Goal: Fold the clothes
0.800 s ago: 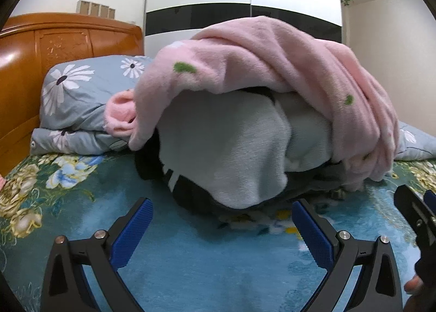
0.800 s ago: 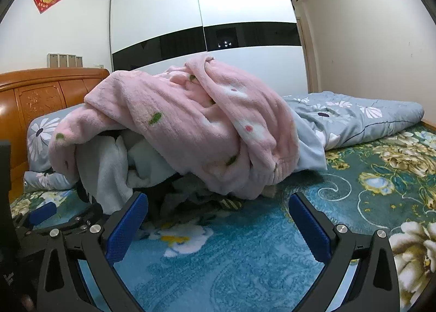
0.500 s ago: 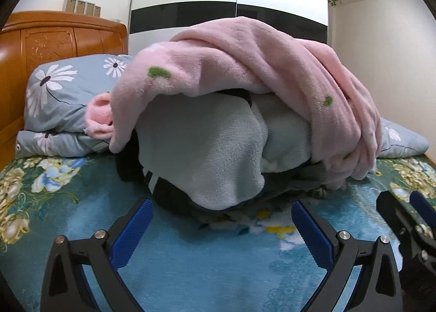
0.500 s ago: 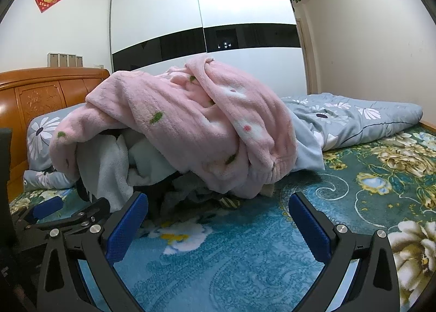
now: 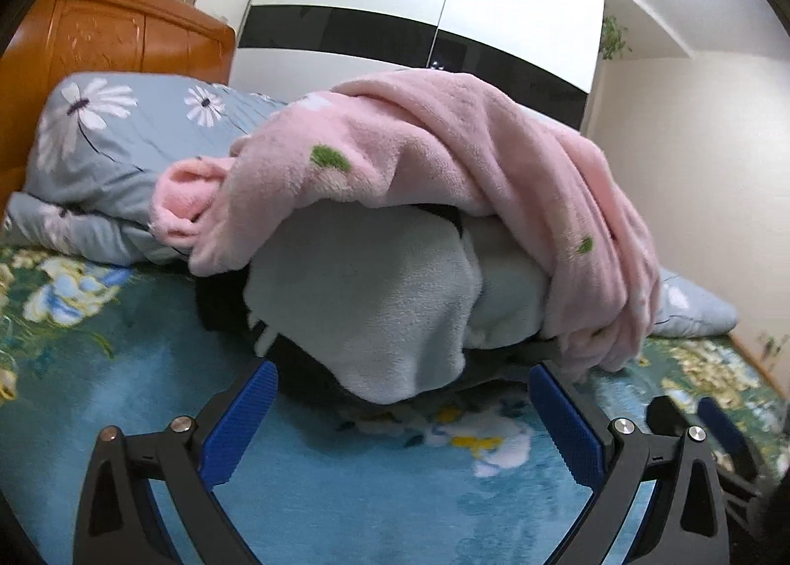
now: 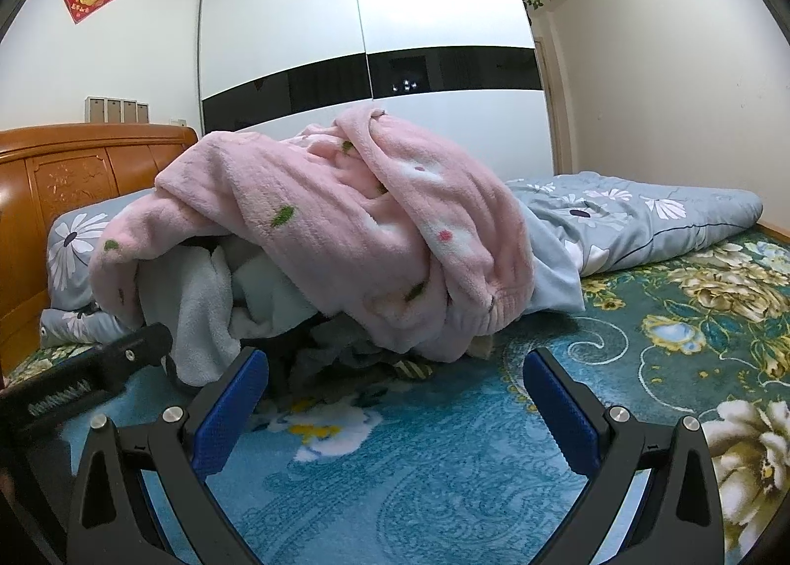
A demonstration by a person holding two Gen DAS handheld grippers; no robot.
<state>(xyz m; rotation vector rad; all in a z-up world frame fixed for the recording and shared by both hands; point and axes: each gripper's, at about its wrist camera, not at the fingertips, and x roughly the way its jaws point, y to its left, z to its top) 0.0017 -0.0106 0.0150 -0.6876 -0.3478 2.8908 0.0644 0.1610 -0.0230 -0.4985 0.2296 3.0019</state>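
A heap of clothes lies on the bed. On top is a pink fleece garment point(image 5: 444, 145) with green spots, also in the right wrist view point(image 6: 335, 229). Under it are a pale grey-green fleece piece point(image 5: 375, 298) and dark clothes point(image 5: 306, 377). My left gripper point(image 5: 402, 409) is open and empty, its blue pads just in front of the heap's lower edge. My right gripper point(image 6: 395, 397) is open and empty, a little short of the heap. The right gripper shows at the lower right of the left wrist view point(image 5: 706, 422).
The bed has a blue-green floral cover point(image 6: 444, 466). A grey flowered pillow point(image 5: 108, 145) leans on the wooden headboard point(image 5: 98, 31) at the left. A grey flowered quilt point(image 6: 642, 219) lies at the right. A white and black wardrobe point(image 6: 370, 46) stands behind.
The left gripper has tilted and shifted, so the heap sits lower and nearer its pads. The right gripper has barely moved. Both stay open.
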